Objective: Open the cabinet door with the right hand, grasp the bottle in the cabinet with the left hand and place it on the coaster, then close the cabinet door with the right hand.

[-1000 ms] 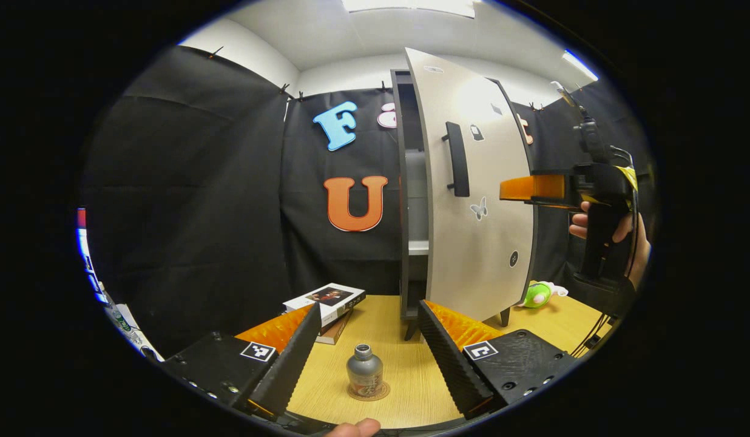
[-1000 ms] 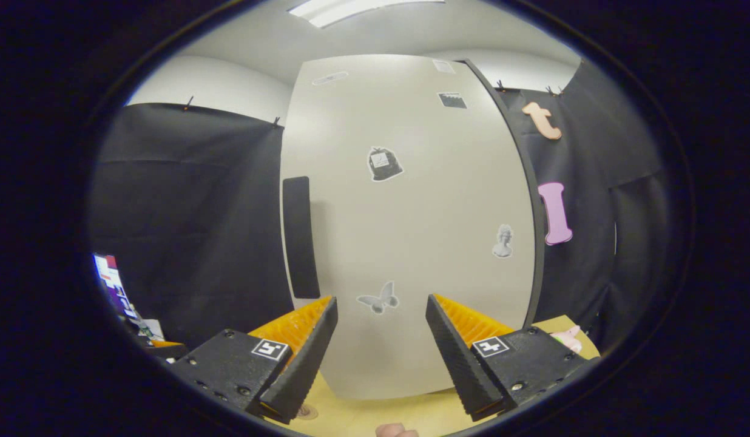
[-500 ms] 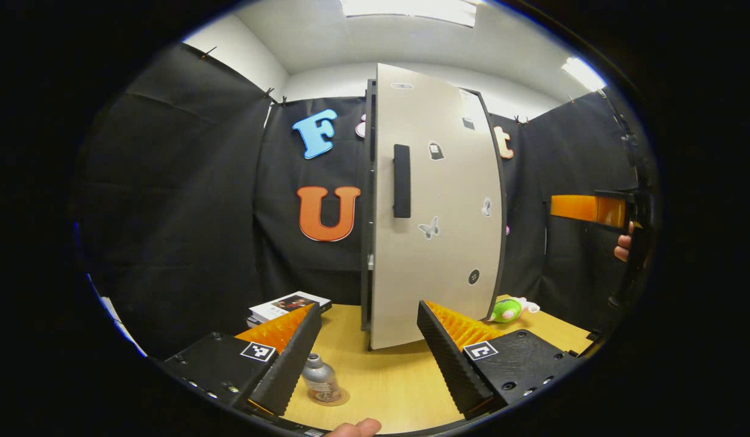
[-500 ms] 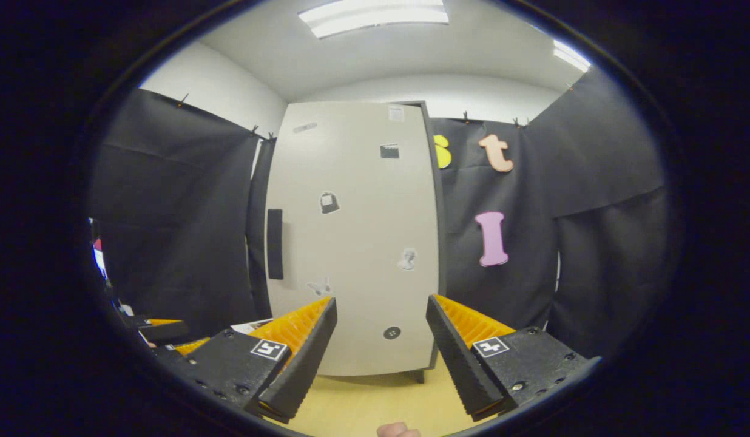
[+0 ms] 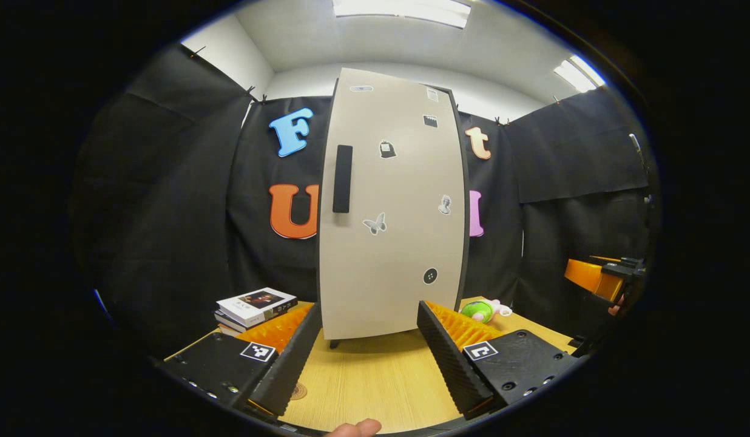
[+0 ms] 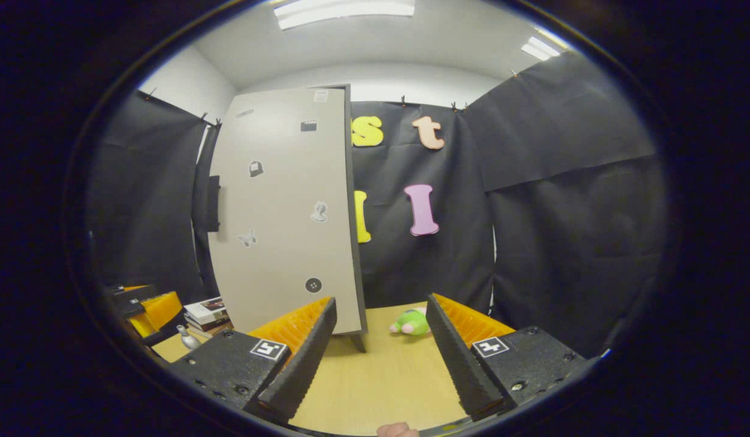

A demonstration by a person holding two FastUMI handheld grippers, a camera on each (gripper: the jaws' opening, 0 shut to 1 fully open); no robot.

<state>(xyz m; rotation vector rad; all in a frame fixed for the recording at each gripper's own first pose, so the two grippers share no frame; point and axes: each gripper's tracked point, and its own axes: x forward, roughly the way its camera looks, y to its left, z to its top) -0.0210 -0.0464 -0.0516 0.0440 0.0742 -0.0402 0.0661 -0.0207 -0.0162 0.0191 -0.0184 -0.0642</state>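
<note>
Last step all but done: cabinet door flush shut.

Beside the cabinet's left foot: stacked books, then bottle on the table, coaster peeking by a finger. Green toy off the cabinet's right foot. Left gripper and right gripper gaping wide, empty, clear of the cabinet. Next, probably: just lower both.

The cabinet stands upright at the back of the tabletop, its door flat against its front. In the left gripper view, books lie left of it and a toy right of it. In the right gripper view, the bottle stands before the books, left of the cabinet.
</note>
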